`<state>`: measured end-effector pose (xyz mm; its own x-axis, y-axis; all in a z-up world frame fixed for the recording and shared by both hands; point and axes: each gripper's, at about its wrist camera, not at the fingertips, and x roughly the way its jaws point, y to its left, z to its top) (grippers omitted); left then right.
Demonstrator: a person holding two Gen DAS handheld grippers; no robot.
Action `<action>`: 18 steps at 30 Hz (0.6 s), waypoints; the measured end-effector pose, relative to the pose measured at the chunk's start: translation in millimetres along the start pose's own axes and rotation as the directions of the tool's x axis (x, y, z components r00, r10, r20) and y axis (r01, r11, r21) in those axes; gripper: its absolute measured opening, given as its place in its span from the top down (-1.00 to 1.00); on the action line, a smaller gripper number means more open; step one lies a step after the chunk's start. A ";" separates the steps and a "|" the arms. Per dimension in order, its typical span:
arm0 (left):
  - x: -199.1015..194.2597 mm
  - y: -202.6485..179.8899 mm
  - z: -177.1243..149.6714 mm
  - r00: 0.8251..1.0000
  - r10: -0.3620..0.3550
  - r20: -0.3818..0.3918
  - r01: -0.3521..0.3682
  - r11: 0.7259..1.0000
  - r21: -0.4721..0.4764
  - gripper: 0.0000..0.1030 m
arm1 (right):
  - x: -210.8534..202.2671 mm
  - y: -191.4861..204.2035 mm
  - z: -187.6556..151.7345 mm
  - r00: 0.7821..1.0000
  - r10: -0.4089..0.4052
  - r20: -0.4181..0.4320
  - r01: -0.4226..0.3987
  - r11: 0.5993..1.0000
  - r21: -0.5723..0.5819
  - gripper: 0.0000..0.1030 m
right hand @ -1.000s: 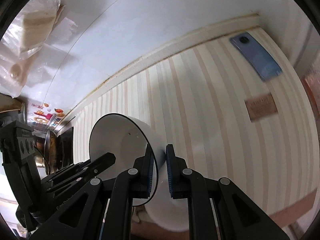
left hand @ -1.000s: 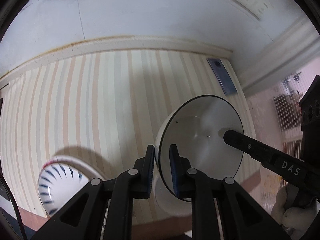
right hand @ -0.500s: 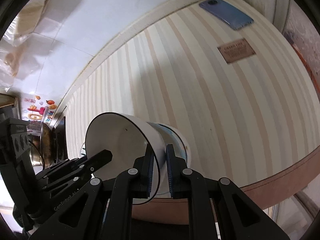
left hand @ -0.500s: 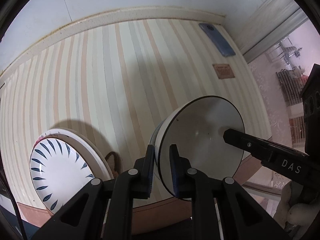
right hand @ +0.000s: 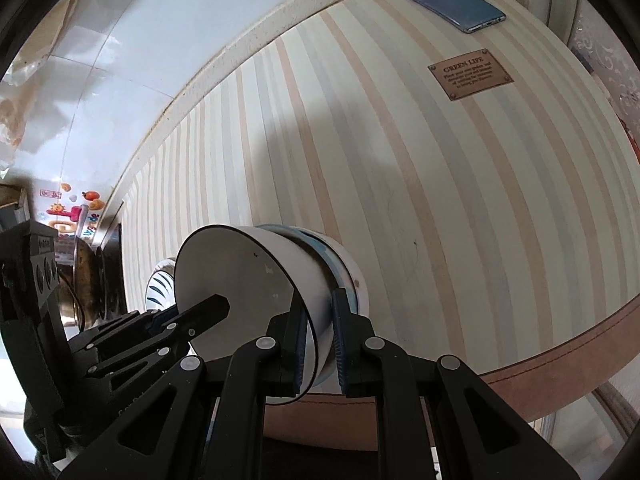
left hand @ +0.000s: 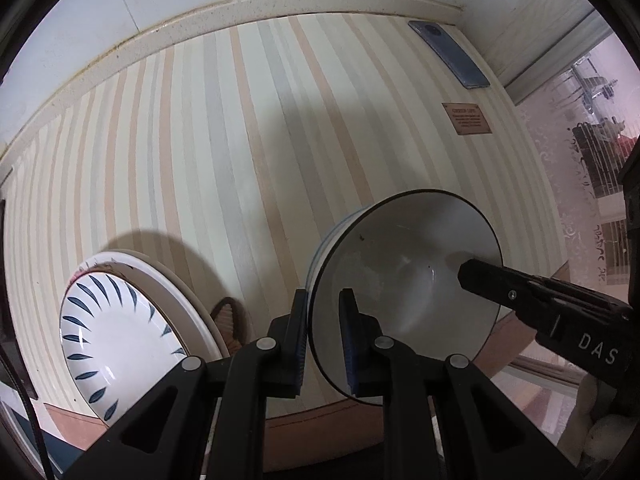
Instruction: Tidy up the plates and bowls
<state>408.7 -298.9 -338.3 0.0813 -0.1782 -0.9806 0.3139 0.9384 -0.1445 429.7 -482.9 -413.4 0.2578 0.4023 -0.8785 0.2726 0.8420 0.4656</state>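
Note:
A white bowl with a dark rim (left hand: 404, 280) (right hand: 240, 276) is held by both grippers on opposite sides of its rim. My left gripper (left hand: 323, 344) is shut on its near rim; my right gripper (right hand: 320, 344) is shut on the other side. The bowl sits nested in a blue-banded bowl (right hand: 340, 268) (left hand: 320, 248) underneath, near the table's front edge. A white plate with blue leaf marks (left hand: 116, 340) lies on another plate to the left; a sliver of it shows in the right wrist view (right hand: 158, 288).
The striped table (left hand: 240, 140) runs to a white wall. A blue phone (left hand: 448, 54) (right hand: 448, 0) and a brown label (left hand: 466, 118) (right hand: 470, 74) lie at the far right. A dark pan (right hand: 86, 280) stands at the left.
Both grippers have brought the bowl down and toward the table's front edge, onto the blue-banded bowl. The leaf-pattern plate has come fully into view at left.

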 end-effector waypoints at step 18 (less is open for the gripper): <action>5.5 -4.2 -6.8 0.998 0.069 0.011 -0.068 0.995 -0.069 0.73 | -0.4 13.8 10.0 0.993 -0.087 -0.080 0.074 0.986 -0.148 0.65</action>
<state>401.4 -301.9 -343.9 0.1136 -0.1163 -0.9867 0.2418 0.9665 -0.0861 442.5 -475.1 -405.5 0.1578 0.3550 -0.9214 0.1509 0.9135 0.3778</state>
